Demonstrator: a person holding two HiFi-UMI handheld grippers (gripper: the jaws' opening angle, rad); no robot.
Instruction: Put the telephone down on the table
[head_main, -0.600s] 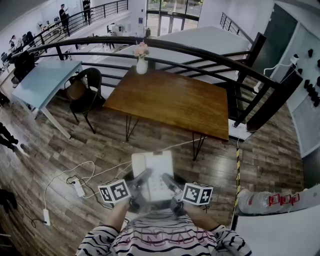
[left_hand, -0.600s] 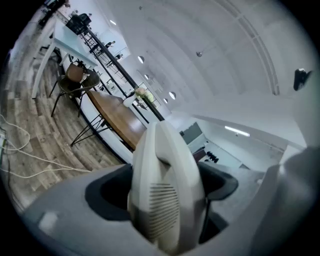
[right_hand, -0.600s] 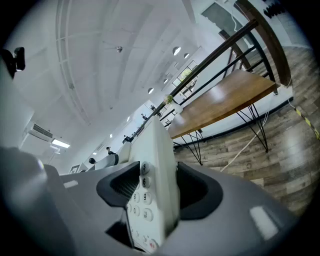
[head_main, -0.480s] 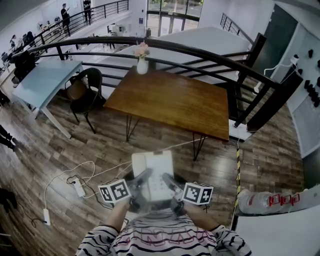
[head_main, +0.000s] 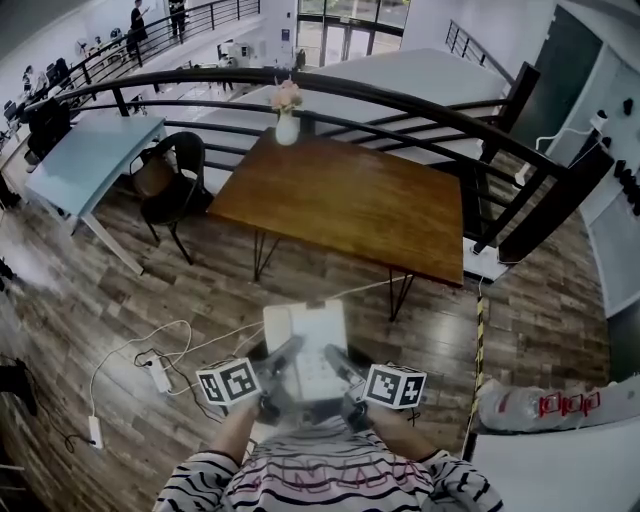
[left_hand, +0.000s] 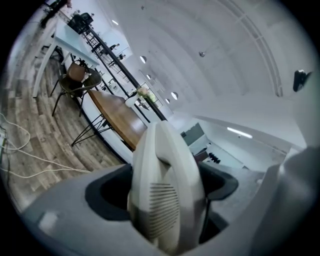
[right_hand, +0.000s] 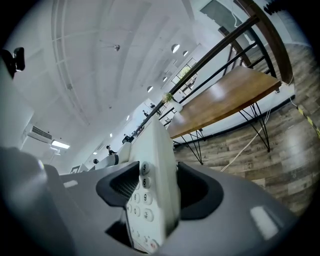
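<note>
I hold a white desk telephone (head_main: 306, 340) in the air over the wooden floor, in front of the person's chest. My left gripper (head_main: 284, 356) is shut on its left side, where the handset (left_hand: 165, 195) fills the space between the jaws. My right gripper (head_main: 336, 362) is shut on its right side, clamping the keypad edge (right_hand: 150, 195). The brown wooden table (head_main: 345, 200) on thin black legs stands ahead, well beyond the telephone.
A white vase of flowers (head_main: 287, 122) stands at the table's far edge. A black chair (head_main: 168, 180) and a light blue table (head_main: 85, 160) are to the left. A dark railing (head_main: 420, 115) curves behind. A power strip with cables (head_main: 157, 375) lies on the floor, lower left.
The telephone and both grippers keep their place. A passer-by at the left edge has blurred and moved off.
</note>
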